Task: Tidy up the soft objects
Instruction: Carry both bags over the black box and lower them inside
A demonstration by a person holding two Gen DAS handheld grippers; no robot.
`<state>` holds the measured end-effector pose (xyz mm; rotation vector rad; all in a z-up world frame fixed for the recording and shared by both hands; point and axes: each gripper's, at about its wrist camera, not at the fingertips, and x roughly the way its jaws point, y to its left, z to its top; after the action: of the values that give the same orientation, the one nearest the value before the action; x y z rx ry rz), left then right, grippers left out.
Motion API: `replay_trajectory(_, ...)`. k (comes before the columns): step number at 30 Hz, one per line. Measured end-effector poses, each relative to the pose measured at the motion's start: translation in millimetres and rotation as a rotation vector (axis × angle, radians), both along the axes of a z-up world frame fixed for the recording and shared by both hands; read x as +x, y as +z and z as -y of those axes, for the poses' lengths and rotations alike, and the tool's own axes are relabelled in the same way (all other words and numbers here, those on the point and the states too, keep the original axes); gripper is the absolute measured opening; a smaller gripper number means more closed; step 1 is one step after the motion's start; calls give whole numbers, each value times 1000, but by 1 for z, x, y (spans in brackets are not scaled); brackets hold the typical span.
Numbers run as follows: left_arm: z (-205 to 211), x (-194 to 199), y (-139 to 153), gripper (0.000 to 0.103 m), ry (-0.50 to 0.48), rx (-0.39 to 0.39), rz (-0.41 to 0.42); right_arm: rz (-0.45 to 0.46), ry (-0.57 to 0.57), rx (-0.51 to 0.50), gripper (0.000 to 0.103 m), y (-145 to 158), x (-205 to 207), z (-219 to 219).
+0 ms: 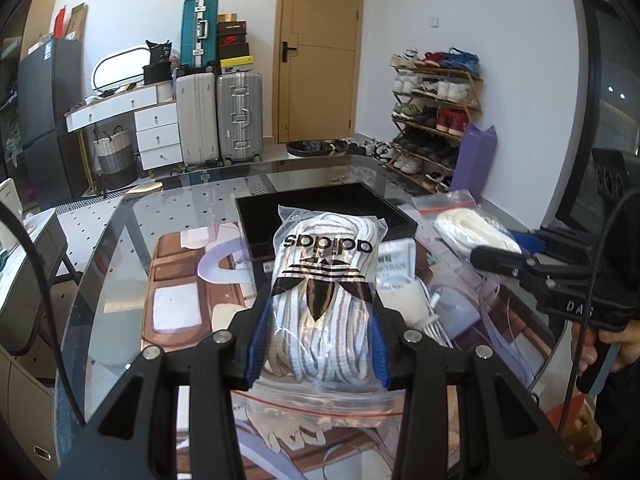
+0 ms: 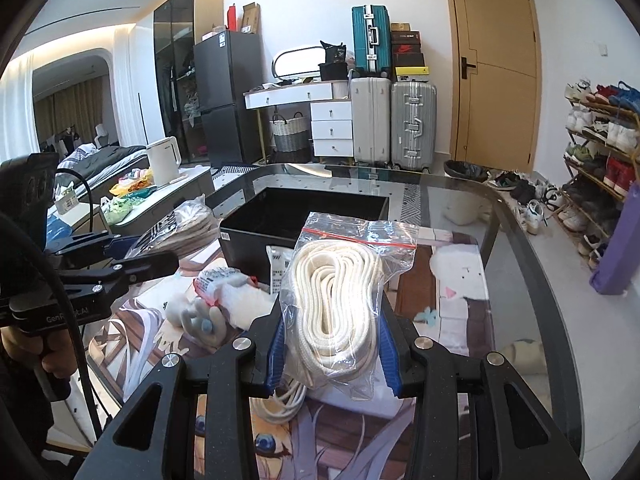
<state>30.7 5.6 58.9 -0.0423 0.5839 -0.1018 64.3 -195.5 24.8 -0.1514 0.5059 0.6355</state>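
My left gripper (image 1: 318, 320) is shut on a clear zip bag of white and grey striped laces (image 1: 324, 280) with a black printed logo, held above the table. My right gripper (image 2: 334, 336) is shut on a clear zip bag of cream laces (image 2: 340, 292), also lifted off the table. A black open box (image 1: 320, 208) stands just beyond both bags on the glass table; it shows again as the black box (image 2: 304, 216) in the right wrist view. In the left wrist view the right gripper (image 1: 496, 256) appears at the right with the cream bag (image 1: 472, 228). The left gripper (image 2: 140, 256) shows at the left of the right wrist view.
A printed mat (image 1: 180, 280) covers the glass table (image 2: 460, 192). A white packet (image 1: 396, 264), white cable (image 2: 280, 400) and a grey-white soft toy (image 2: 208, 312) lie on it. Suitcases (image 2: 412, 124), a shoe rack (image 1: 436, 112) and a door (image 1: 320, 52) stand beyond.
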Motion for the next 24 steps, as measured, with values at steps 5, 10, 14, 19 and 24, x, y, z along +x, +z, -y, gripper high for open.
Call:
replay_trajectory(5,-3,12,2,41,28,-5,-3,6,21,-3,39,9,8,-5)
replay_trajectory(10,-3,24,5,41,44,5,-11,3,41,2,39,16,20,-10)
replay_trajectory(14,-5,33,6,41,60,5,-19,-7,54,0,39,21,30,-15)
replay_trajectory(19,-8,47,6,41,71,11,-32,-26,71,-6,39,24,43,-25)
replay_trajectory(24,-10,59,4,41,74,17,-52,-60,72,-17,39,23,59,-33)
